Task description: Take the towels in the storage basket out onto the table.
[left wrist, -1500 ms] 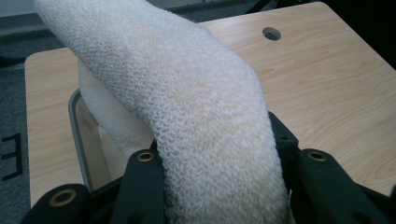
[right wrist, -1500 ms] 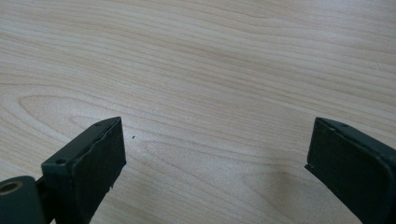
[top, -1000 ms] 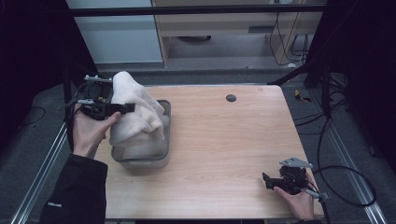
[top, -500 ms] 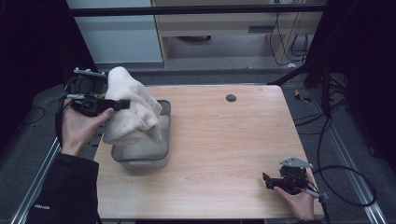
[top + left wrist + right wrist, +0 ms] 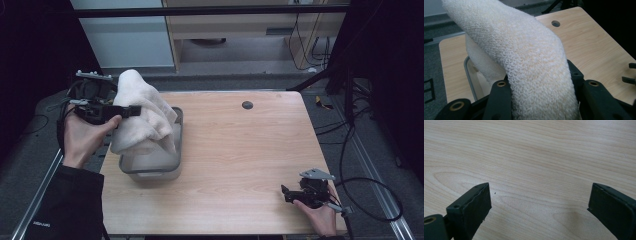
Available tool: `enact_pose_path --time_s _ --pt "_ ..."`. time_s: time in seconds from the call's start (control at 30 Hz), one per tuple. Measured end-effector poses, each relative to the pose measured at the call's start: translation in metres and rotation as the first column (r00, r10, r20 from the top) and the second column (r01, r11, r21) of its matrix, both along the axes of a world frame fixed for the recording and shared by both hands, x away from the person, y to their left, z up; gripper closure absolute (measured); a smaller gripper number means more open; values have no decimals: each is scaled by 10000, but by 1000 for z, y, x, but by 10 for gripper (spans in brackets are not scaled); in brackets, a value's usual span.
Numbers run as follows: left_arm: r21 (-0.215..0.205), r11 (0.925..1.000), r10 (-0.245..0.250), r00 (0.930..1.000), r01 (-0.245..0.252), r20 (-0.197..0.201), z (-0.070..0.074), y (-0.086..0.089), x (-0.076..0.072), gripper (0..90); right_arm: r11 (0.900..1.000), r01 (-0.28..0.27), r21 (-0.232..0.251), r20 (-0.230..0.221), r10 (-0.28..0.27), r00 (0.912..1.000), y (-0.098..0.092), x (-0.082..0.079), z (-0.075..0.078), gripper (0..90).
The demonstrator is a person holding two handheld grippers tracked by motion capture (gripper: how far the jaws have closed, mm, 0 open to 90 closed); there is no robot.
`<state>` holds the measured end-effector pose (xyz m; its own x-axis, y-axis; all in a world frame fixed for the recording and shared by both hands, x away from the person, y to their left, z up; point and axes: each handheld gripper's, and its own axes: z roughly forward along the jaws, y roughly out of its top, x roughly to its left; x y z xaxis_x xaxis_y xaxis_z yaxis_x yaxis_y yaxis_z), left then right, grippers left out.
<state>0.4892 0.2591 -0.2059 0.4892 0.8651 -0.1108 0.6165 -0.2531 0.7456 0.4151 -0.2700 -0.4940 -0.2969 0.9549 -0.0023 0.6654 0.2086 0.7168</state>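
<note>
Light wood table with round dark hole near far edge; grey floor, cabinets beyond. Cream towel clamped in left gripper at far left — jaws pressed against both sides of the cloth, long axis running far-left to near-right, lower end draped into clear bin. Bin contents otherwise hard to make out, apparently just towel. Right gripper at near right corner — jaws spread wide, holding nothing, low over bare wood.

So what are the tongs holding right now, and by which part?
The left tongs pinch the thick white terry towel at a bunched fold, lifted above the grey tub. The right tongs are open, holding nothing.
</note>
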Motion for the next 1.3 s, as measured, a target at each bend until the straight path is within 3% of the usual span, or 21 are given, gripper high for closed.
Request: enact_pose_path --time_s 0.7,1.03,1.3 --pt "-203 9964 -822 9962 828 285 13 -31 -6 587 10000 21 1 35 -21 10000 -1 0 0 45" --pt "-68 9895 -1442 9892 1444 266 11 -60 -5 587 10000 28 -16 85 -28 10000 -1 0 1 45" --pt "134 9805 -1961 9805 1960 92 0 -93 0 586 10000 12 -27 164 -12 9999 -2 -1 2 45"
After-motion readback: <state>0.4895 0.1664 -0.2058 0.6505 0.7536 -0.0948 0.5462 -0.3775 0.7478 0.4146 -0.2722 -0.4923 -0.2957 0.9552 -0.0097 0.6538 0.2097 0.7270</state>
